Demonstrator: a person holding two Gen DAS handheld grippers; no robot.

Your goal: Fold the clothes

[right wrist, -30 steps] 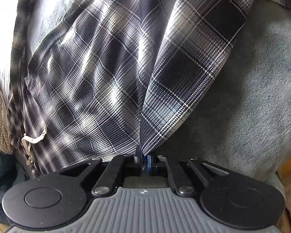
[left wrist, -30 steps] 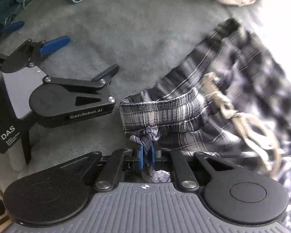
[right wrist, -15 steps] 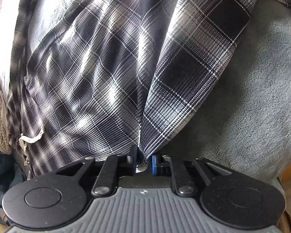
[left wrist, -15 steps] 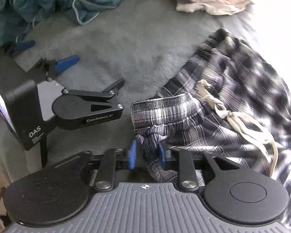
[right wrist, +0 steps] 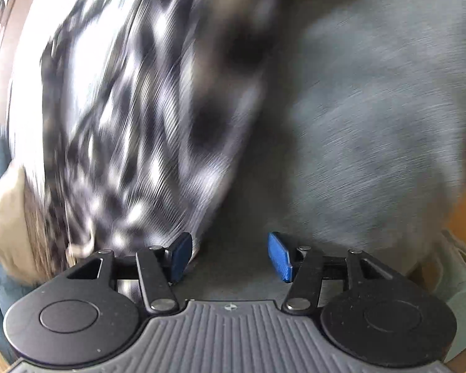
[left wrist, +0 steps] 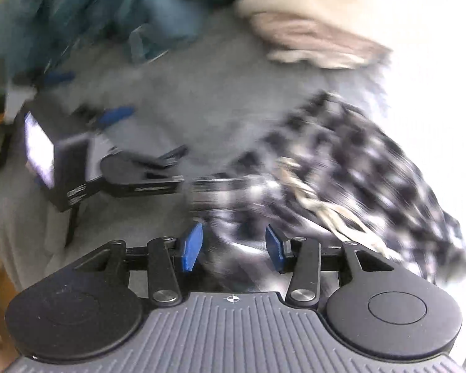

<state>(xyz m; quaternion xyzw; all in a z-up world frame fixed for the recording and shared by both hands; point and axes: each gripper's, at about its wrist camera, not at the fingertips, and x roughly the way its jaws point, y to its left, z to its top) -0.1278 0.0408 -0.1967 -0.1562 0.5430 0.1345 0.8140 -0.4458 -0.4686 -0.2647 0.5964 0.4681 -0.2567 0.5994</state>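
Black-and-white plaid trousers [left wrist: 341, 161] with a beige drawstring [left wrist: 313, 199] lie on the grey blanket [left wrist: 208, 93]; the view is motion-blurred. My left gripper [left wrist: 231, 247] is open, its blue pads apart, with the waistband cloth just ahead between them, not held. In the right wrist view the plaid cloth [right wrist: 146, 118] lies to the left, and my right gripper [right wrist: 230, 256] is open and empty over the grey blanket [right wrist: 372, 124], its left pad beside the cloth's edge.
A spare black gripper device [left wrist: 108, 171] with blue fingers lies on the blanket to the left. Teal clothes [left wrist: 93, 9] and a beige garment [left wrist: 310, 37] are piled at the back. A beige item [right wrist: 6, 217] sits at the right view's left edge.
Both grippers have opened and let go of the plaid trousers. Both have pulled back from the cloth, and both views now blur with motion.
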